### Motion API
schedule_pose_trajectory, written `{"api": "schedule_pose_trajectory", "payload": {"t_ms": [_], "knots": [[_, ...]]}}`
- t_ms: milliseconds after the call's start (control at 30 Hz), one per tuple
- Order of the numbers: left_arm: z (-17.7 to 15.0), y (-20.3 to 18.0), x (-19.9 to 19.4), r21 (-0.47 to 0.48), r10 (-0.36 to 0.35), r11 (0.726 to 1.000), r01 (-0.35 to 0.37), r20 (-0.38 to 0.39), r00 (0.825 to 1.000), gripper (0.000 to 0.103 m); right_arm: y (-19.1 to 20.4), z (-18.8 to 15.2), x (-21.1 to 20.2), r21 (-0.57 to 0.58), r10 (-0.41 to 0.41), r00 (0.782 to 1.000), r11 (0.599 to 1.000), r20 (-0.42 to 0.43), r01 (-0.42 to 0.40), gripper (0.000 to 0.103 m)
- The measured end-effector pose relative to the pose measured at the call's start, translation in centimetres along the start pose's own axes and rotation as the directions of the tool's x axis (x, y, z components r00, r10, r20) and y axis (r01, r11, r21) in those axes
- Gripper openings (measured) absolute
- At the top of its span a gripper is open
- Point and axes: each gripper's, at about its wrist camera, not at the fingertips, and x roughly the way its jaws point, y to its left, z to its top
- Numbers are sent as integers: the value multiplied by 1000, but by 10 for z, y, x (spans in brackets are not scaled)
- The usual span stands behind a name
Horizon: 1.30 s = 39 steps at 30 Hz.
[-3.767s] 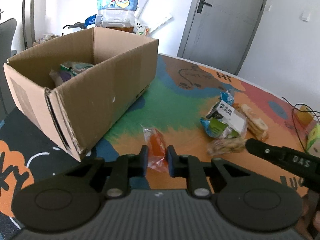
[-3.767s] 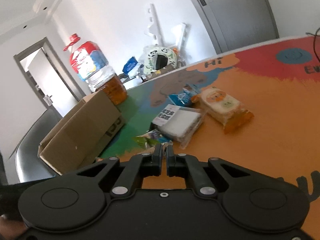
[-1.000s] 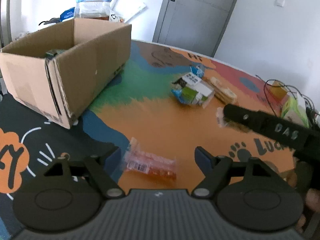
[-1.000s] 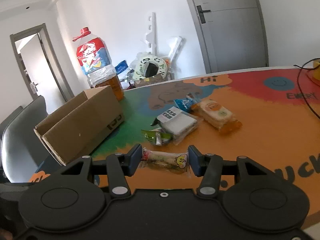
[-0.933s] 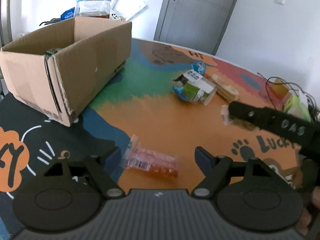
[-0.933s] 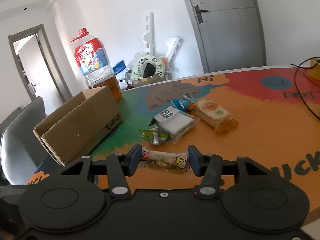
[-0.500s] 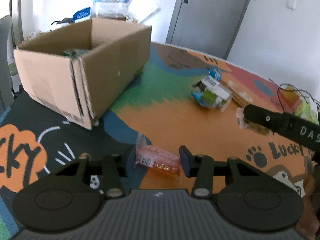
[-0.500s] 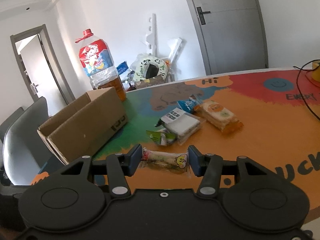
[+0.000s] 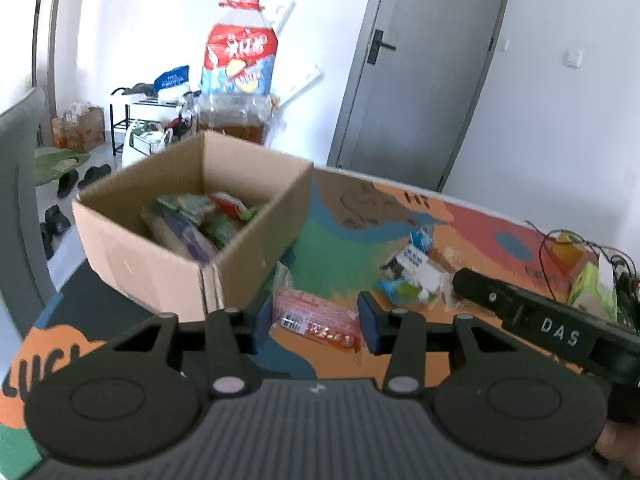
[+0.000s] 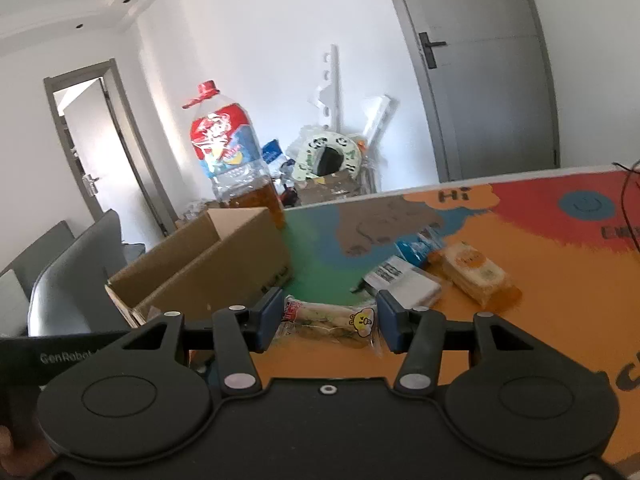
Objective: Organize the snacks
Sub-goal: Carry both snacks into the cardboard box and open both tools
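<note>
My left gripper (image 9: 316,322) is shut on an orange-red snack packet (image 9: 316,320) and holds it in the air just right of the open cardboard box (image 9: 248,248), which holds several snacks. My right gripper (image 10: 328,322) is shut on a clear packet with a yellow cartoon face (image 10: 332,320), held above the table, with the box (image 10: 224,264) ahead to its left. Loose snacks lie on the table: a white-labelled pack (image 10: 404,280), a blue packet (image 10: 420,246) and an orange-cream packet (image 10: 476,272).
A large bottle with a red cap (image 9: 240,80) stands behind the box. The right gripper's body (image 9: 540,328) crosses the left wrist view at right. Cables and a green box (image 9: 592,292) sit at the far right table edge. A grey chair (image 10: 72,276) stands left.
My left gripper closed on the orange-red packet, lifted it off the table and moved toward the box. My right gripper kept its packet and also rose and neared the box.
</note>
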Motion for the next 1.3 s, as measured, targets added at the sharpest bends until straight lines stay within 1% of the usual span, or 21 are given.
{"api": "schedule_pose_trajectory", "payload": {"t_ms": [333, 567, 667, 900, 1133, 1300], "knots": [[24, 21, -10, -39, 27, 999, -25, 51, 998, 44, 20, 15, 11, -27, 46, 999, 999, 10, -45, 51], [41, 47, -6, -83, 54, 995, -48, 71, 996, 44, 35, 26, 28, -37, 74, 997, 997, 4, -74, 51], [48, 62, 1, -111, 63, 992, -56, 64, 996, 44, 42, 30, 37, -43, 78, 997, 996, -3, -78, 51], [66, 86, 15, -139, 67, 989, -58, 64, 996, 45, 64, 46, 55, -71, 87, 996, 994, -5, -87, 51], [73, 114, 29, -175, 79, 982, -72, 36, 996, 45, 91, 55, 76, -111, 102, 995, 988, -20, -104, 51], [76, 132, 42, -196, 77, 978, -74, 7, 997, 49, 108, 59, 93, -133, 111, 993, 984, -35, -114, 51]]}}
